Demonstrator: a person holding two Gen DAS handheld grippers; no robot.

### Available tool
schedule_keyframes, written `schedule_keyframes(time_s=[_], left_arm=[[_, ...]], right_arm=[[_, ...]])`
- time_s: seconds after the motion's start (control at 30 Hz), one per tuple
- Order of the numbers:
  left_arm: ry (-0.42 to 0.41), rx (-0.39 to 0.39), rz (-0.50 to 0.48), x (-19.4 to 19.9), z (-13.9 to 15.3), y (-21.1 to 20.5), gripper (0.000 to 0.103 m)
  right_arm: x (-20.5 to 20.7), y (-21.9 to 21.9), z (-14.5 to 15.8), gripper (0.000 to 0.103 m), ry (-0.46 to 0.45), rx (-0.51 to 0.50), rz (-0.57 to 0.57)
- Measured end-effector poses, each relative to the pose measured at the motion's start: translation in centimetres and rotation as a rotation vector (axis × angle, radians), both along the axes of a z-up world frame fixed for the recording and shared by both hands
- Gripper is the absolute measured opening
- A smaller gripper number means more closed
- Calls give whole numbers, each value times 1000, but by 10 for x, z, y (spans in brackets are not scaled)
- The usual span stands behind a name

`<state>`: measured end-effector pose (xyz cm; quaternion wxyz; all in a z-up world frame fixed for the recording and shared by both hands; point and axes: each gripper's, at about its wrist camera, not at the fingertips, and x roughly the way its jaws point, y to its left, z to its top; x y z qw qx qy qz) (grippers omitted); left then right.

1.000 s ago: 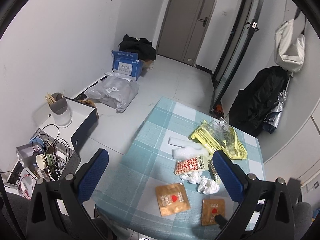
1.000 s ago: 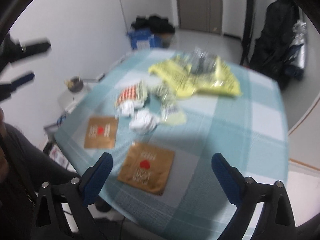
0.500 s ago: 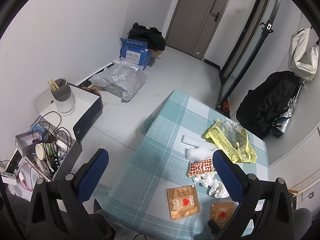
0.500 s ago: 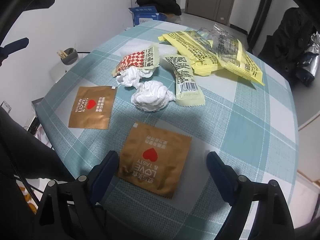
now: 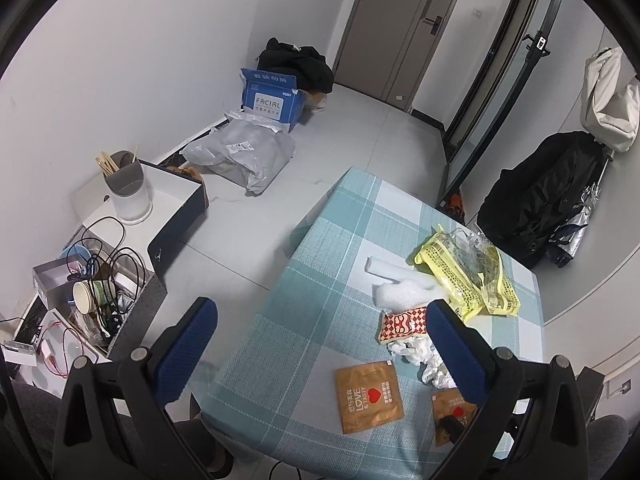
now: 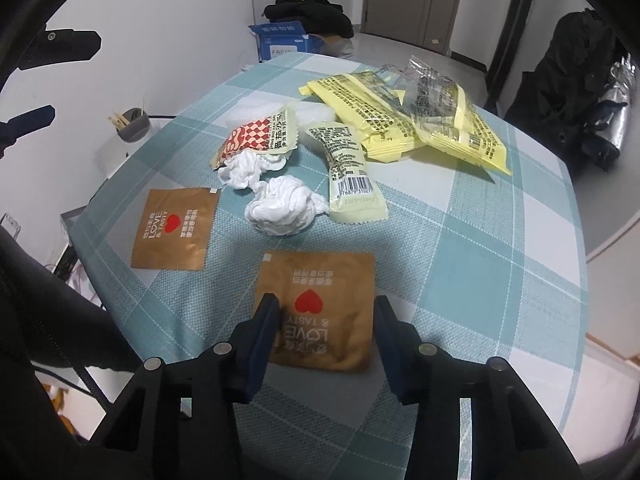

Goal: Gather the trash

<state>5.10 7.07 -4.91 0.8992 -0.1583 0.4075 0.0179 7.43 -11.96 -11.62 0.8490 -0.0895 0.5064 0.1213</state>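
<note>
Grey cup [image 5: 127, 188]: upright on white box lid beside wall; wooden sticks [image 5: 106, 163] standing inside.
Open box on floor [image 5: 102, 300]: holds paper cup [image 5: 86, 297], tangled black cables, small cartons; further contents too cluttered to tell.
Blue carton [image 5: 271, 96]: on floor by far wall, flaps open, interior not visible.
Grey mailer bag [image 5: 244, 152]: lying on floor in front of blue carton, closed.
Table [image 6: 480, 248]: checked teal cloth, bearing all the trash.
Near brown packet [image 6: 316, 308]: flat on cloth at near edge, red heart uppermost, between right gripper's pads.
Second brown packet [image 6: 174, 234]: flat, left of the first, apart from it.
Crumpled tissues [image 6: 280, 204]: beyond the brown packets, touching red-checked wrapper [image 6: 260, 140].
Pale yellow sachet [image 6: 352, 172]: just right of tissues, barcode facing up.
Yellow wrappers [image 6: 400, 116]: heaped at far side with clear plastic on top.
Right gripper [image 6: 324, 312]: angled steeply down, low over near brown packet; jaws closing, one pad at each side edge of packet; firm contact hard to confirm, packet lying flat.
Left gripper [image 5: 320, 324]: held high, tilted down over table's left edge and floor; jaws wide apart, nothing between them.
Sleeve [image 6: 36, 320]: dark, at lower left of right wrist view.
</note>
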Motion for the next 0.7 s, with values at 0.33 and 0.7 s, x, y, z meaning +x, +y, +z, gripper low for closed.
schedule_keyframes(time_s=[0.33, 0.7], left_arm=[[16, 14, 5, 0, -5, 0, 102], [1, -29, 37, -5, -1, 10, 102]], right_arm=[[4, -21, 4, 3, 2, 70, -51], [5, -26, 14, 12, 0, 178, -93]])
